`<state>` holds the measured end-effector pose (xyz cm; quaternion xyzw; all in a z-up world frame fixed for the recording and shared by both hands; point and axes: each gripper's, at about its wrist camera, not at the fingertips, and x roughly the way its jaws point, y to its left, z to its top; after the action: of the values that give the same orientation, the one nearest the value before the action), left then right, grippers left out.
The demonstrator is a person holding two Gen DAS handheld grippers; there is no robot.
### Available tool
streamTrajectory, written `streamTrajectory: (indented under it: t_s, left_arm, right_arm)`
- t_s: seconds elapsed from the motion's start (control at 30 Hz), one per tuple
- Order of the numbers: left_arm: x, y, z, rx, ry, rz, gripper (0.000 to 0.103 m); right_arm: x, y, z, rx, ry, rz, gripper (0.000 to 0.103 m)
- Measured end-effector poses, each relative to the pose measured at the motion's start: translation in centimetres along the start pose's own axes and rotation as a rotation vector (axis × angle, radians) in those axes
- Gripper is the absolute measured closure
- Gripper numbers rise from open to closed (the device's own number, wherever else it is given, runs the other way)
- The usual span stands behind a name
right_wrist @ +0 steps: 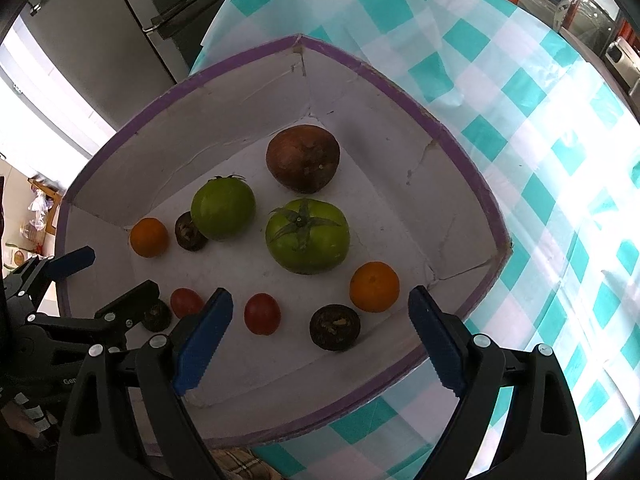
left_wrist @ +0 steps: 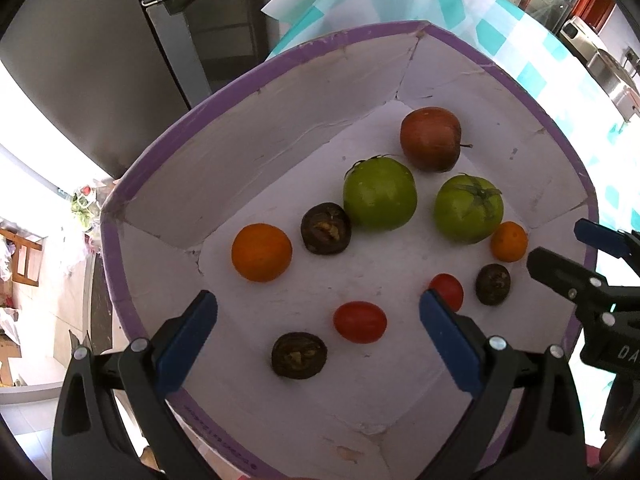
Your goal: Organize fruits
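Note:
A white box with a purple rim [left_wrist: 168, 136] [right_wrist: 404, 84] holds the fruit. In it lie a brownish apple [left_wrist: 431, 139] [right_wrist: 303, 159], two green tomatoes [left_wrist: 380, 194] [left_wrist: 469, 209] [right_wrist: 223, 208] [right_wrist: 307, 236], two oranges [left_wrist: 261, 252] [left_wrist: 509, 241] [right_wrist: 149, 237] [right_wrist: 374, 286], two small red tomatoes [left_wrist: 360, 321] [left_wrist: 449, 289] [right_wrist: 262, 313] [right_wrist: 185, 302] and three dark wrinkled fruits [left_wrist: 326, 228] [left_wrist: 299, 355] [left_wrist: 493, 284] [right_wrist: 335, 327]. My left gripper [left_wrist: 318, 332] is open and empty above the box's near side. My right gripper [right_wrist: 320, 324] is open and empty over the box's near right side.
The box stands on a table with a teal-and-white checked cloth [right_wrist: 540, 160] [left_wrist: 500, 24]. A grey refrigerator [left_wrist: 120, 48] [right_wrist: 120, 28] stands behind it. The right gripper shows at the right edge of the left view [left_wrist: 580, 264], and the left gripper at the left edge of the right view [right_wrist: 108, 280].

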<state>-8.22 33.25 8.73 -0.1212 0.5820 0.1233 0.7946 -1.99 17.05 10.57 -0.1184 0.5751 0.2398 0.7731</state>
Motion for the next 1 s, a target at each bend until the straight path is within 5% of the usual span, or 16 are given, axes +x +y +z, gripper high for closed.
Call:
streamTrajectory:
  t_s: [1.0]
  left_arm:
    - [-0.06, 0.24, 0.63, -0.008, -0.008, -0.01, 0.002]
  right_arm:
    - [-0.17, -0.56, 0.26, 0.022, -0.007, -0.009, 0.016]
